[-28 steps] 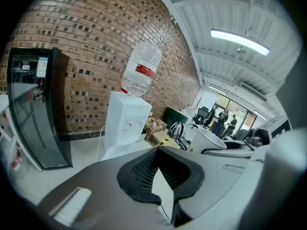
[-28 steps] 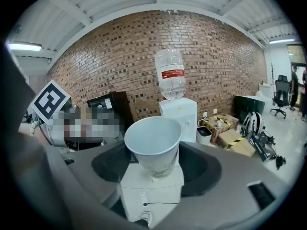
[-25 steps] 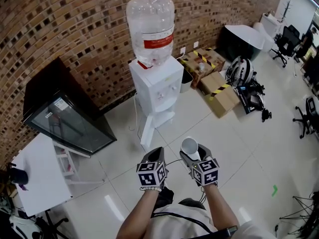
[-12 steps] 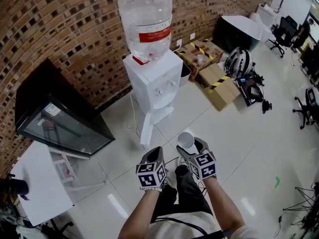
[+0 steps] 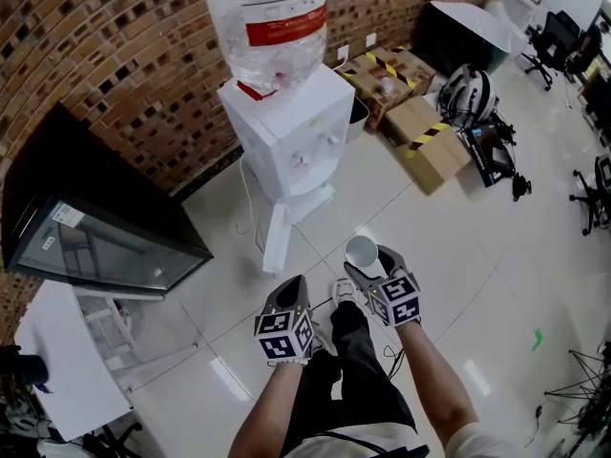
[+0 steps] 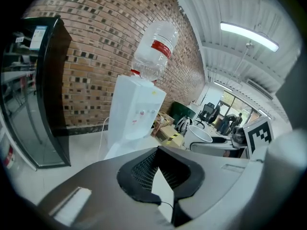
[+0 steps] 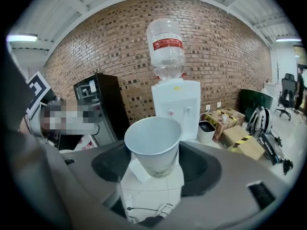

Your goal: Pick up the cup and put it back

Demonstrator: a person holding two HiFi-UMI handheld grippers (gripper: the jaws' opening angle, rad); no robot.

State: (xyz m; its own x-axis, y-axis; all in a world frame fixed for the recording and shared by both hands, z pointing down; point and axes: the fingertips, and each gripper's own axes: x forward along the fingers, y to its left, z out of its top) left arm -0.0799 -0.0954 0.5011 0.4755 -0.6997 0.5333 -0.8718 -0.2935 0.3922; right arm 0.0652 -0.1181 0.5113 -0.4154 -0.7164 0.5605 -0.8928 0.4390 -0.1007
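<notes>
A white paper cup (image 5: pixel 362 253) stands upright and empty between the jaws of my right gripper (image 5: pixel 370 267), which is shut on its lower wall. In the right gripper view the cup (image 7: pixel 153 145) fills the middle, with the gripper (image 7: pixel 154 170) closed around its base. My left gripper (image 5: pixel 295 292) hangs beside it on the left, its jaws drawn together with nothing in them. The left gripper (image 6: pixel 165 202) also sees the cup (image 6: pixel 196 136) off to its right. Ahead stands a white water dispenser (image 5: pixel 286 132) with a clear bottle (image 5: pixel 267 17) on top.
A black glass-fronted cabinet (image 5: pixel 86 227) stands against the brick wall at left, with a white table (image 5: pixel 57 351) nearer me. Cardboard boxes (image 5: pixel 430 151) and a helmet (image 5: pixel 468 93) lie to the dispenser's right. My legs (image 5: pixel 348 370) show below on the tiled floor.
Both grippers have sunk lower, the cup still held in the right one. The dispenser has shifted up and left in the head view and looks larger.
</notes>
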